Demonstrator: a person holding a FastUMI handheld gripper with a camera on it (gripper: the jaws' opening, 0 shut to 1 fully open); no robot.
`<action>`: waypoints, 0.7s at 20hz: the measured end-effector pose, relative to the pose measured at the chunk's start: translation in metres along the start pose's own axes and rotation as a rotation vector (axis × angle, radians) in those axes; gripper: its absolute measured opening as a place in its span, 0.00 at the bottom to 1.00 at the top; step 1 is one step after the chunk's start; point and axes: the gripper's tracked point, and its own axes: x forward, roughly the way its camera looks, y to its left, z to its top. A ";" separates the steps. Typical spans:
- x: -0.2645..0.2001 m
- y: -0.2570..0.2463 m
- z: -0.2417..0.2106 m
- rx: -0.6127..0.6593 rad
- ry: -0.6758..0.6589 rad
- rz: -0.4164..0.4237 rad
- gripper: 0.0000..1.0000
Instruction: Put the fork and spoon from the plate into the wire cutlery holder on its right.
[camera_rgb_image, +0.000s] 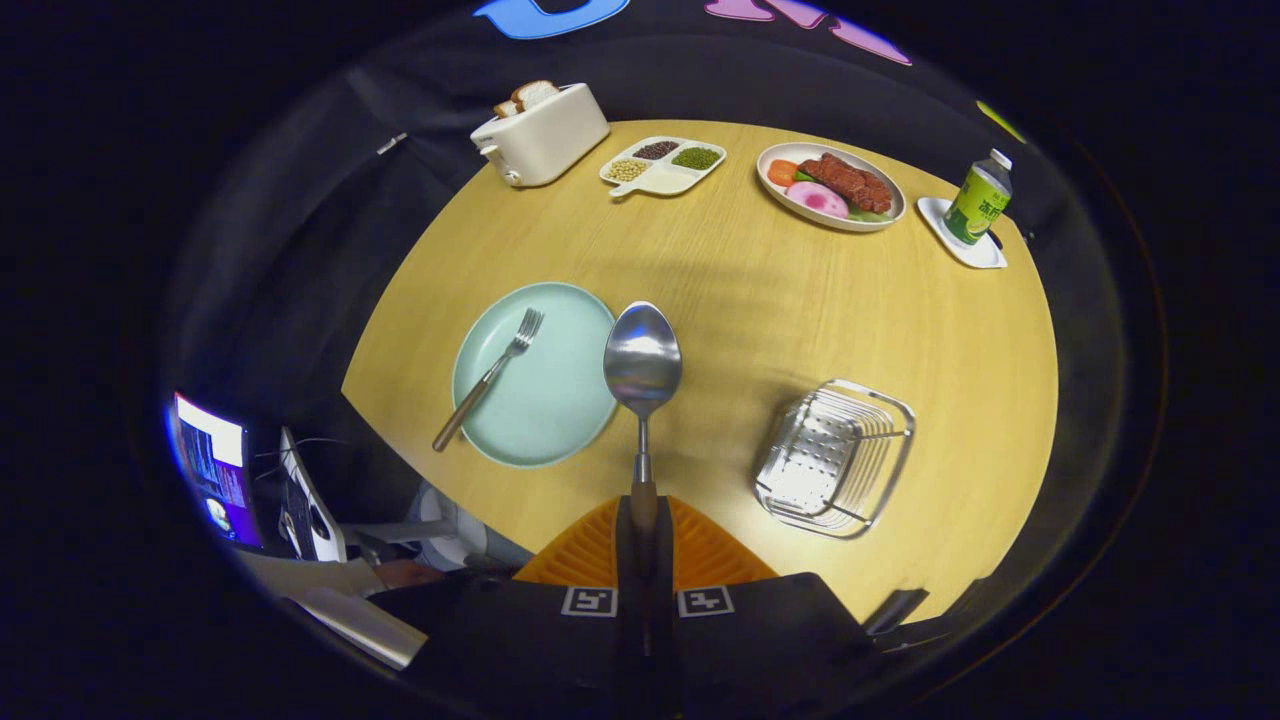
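Note:
My gripper (643, 525) is shut on the wooden handle of a metal spoon (642, 362), whose bowl sticks out ahead of the fingers, raised above the wooden table (760, 300). Left of the spoon lies a pale green plate (560, 400) with a fork (490, 375) on it, tines pointing away, handle hanging over the plate's near rim. The wire cutlery holder (835, 458) stands on the table to the right of the fingers and holds nothing.
At the far side of the table stand a white toaster (540, 135) with bread, a divided tray of beans (662, 164), a plate of food (830, 186) and a green bottle (978, 200) on a coaster. A lit screen (213, 468) stands beyond the table's left edge.

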 end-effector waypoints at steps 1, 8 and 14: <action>-0.007 -0.012 -0.004 -0.008 0.015 -0.011 0.07; -0.033 -0.070 -0.039 -0.011 0.194 -0.029 0.07; -0.029 -0.092 -0.043 0.049 0.352 -0.007 0.07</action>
